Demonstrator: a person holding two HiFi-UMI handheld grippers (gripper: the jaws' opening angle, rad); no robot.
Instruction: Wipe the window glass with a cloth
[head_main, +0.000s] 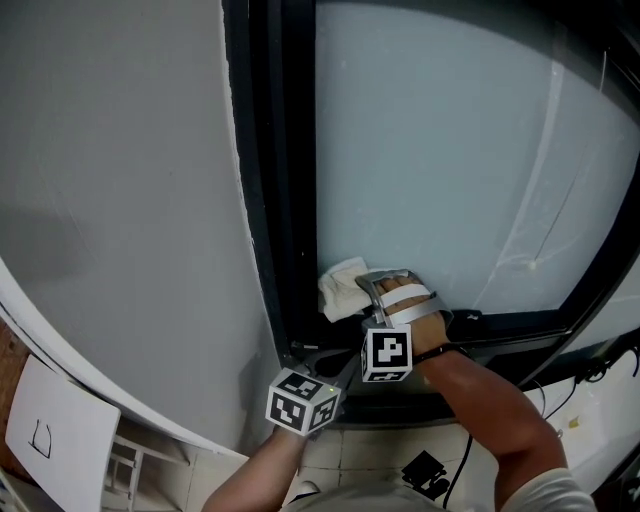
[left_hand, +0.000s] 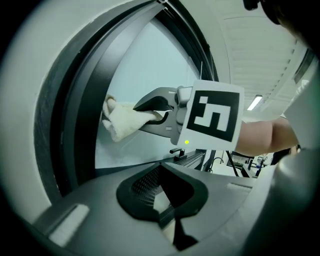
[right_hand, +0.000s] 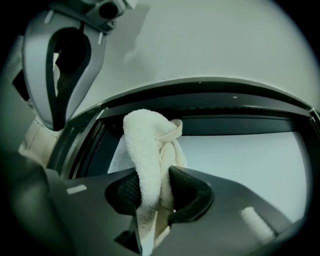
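**Fig.** Lower-left corner of a window, three views. The head view is showing pale window glass (head_main: 450, 170) set in a dark frame (head_main: 275, 200), w/ a grey wall (head_main: 120, 200) running down the left side and a tiled floor (head_main: 350, 460) lying below.

I'm working both grippers remotely. The right gripper (head_main: 368, 290) is reaching to the pane's bottom-left corner. Its jaws are clamping tight on a white cloth (head_main: 340, 288), which is lying against the glass just beside the frame upright. The left gripper (left_hand: 162, 197) is hanging lower, near the sill and apart from the glass. Its jaws are sitting almost together w/ nothing between them.

Surroundings:
- A white sheet (head_main: 55, 435) is lying at lower left.
- Cables (head_main: 600, 365) are trailing at lower right.
- A black item (head_main: 425, 470) is resting on the floor.
- The hand (head_main: 412, 302) on the right gripper is covering part of the bottom rail.

The left gripper view is adding a small dark latch (left_hand: 177, 151) by that rail, plus ceiling lights (left_hand: 255, 102) in the room beyond. The right gripper view is showing the cloth's terry pile, bunched and rising from between the jaws.
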